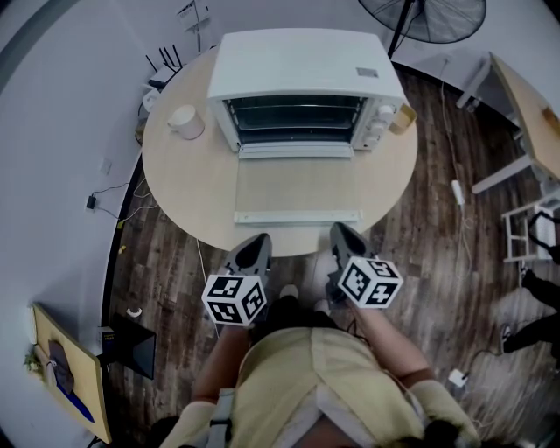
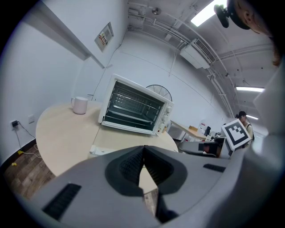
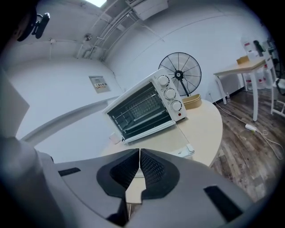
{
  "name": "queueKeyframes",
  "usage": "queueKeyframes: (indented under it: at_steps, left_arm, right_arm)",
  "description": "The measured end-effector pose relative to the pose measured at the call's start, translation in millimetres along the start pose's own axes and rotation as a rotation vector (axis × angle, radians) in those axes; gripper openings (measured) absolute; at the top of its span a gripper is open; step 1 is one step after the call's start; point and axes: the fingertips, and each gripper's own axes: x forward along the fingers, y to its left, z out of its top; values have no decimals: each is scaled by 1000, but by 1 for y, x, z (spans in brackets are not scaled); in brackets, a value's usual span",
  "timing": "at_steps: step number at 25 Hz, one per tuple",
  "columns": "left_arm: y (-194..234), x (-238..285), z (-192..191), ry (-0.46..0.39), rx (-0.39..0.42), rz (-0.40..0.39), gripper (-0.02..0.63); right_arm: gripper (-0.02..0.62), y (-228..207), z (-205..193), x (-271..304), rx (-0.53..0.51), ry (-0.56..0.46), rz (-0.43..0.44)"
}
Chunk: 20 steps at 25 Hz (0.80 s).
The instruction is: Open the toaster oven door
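Observation:
The white toaster oven [image 1: 302, 79] stands at the back of the round table [image 1: 184, 188]. Its door [image 1: 297, 188] hangs fully open, lying flat toward me with the handle [image 1: 297, 216] near the table's front edge. The dark inside with its racks shows in the left gripper view, where the toaster oven [image 2: 136, 109] faces me, and in the right gripper view as the toaster oven [image 3: 144, 107]. My left gripper [image 1: 254, 245] and right gripper [image 1: 343, 232] hover just off the table's front edge, apart from the door. The left gripper [image 2: 143, 149] and right gripper [image 3: 139, 151] are both shut with nothing held.
A pale mug [image 1: 185, 121] sits left of the oven and a round tan container [image 1: 402, 118] right of it. A standing fan [image 1: 429, 17] is behind the table. A light wooden desk [image 1: 525, 96] stands at the right, with cables on the wood floor [image 1: 455, 188].

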Motion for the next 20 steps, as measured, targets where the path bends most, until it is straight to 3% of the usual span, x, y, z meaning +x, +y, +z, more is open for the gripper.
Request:
queueKeyframes:
  at_steps: [15, 20]
  left_arm:
    - [1, -1, 7, -15, -4, 11, 2]
    - [2, 0, 7, -17, -8, 16, 2]
  right_arm:
    - [2, 4, 18, -9, -160, -13, 3]
    - [2, 2, 17, -9, -164, -5, 2]
